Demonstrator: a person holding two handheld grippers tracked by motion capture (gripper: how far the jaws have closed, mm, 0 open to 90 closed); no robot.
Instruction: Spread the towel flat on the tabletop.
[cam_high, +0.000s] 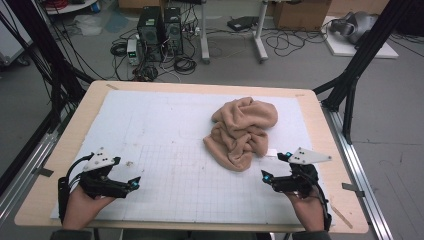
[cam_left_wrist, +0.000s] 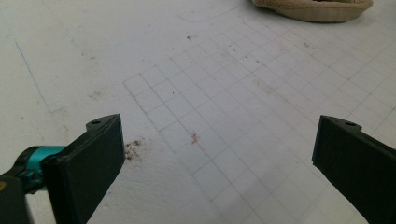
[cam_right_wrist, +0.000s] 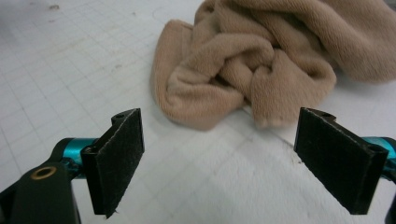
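A crumpled tan towel (cam_high: 242, 130) lies in a heap right of centre on the white gridded mat (cam_high: 165, 125). My right gripper (cam_high: 276, 166) rests near the front right, just short of the towel's near edge, with its jaws wide apart and nothing between them. In the right gripper view the towel (cam_right_wrist: 261, 60) lies just beyond the open gripper (cam_right_wrist: 219, 149). My left gripper (cam_high: 127, 171) sits at the front left, open and holding nothing, well away from the cloth. The left gripper view shows that gripper (cam_left_wrist: 217, 140) over bare mat, with the towel's edge (cam_left_wrist: 313, 9) far off.
The mat covers a wooden table (cam_high: 80, 125). A small white tag (cam_high: 271, 152) lies by the towel's near edge. A brown speck (cam_left_wrist: 133, 147) marks the mat by the left jaw. Black frame posts (cam_high: 360, 55) flank the table; computers (cam_high: 160, 30) and cables sit on the floor behind.
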